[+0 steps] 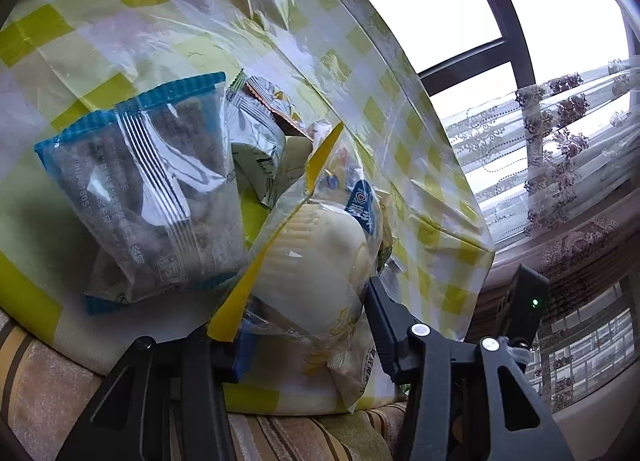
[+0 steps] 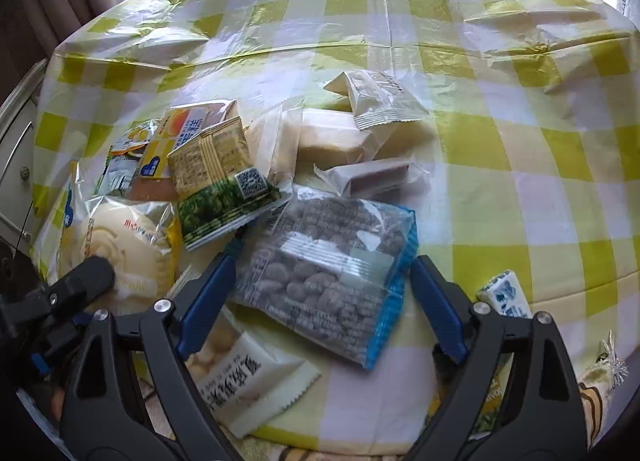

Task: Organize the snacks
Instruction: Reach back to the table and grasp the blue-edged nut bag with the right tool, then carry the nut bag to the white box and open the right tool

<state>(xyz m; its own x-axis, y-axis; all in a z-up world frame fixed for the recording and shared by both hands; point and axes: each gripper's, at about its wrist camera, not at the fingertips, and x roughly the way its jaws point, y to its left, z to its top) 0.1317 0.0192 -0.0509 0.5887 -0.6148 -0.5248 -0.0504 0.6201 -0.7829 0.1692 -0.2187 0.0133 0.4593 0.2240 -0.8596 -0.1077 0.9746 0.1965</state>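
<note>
A pile of snack packets lies on a yellow-and-white checked tablecloth (image 2: 500, 165). My right gripper (image 2: 320, 285) is open, its blue-padded fingers on either side of a clear blue-edged packet of brown pieces (image 2: 324, 273), which also shows in the left wrist view (image 1: 148, 189). My left gripper (image 1: 308, 325) has its fingers on either side of a yellow-edged bag holding a pale round bun (image 1: 316, 261), close against it. That bun bag shows in the right wrist view (image 2: 120, 245) with the left gripper's finger (image 2: 80, 281) on it. A green packet (image 2: 224, 189) lies on the pile.
More packets lie behind the pile: white wrappers (image 2: 376, 101), a pale bar (image 2: 332, 137), an orange-and-yellow packet (image 2: 176, 141). A white packet with print (image 2: 240, 377) lies under my right gripper. A blue-and-white sweet (image 2: 504, 293) sits at the right. A window and lace curtain (image 1: 560, 133) stand beyond the table.
</note>
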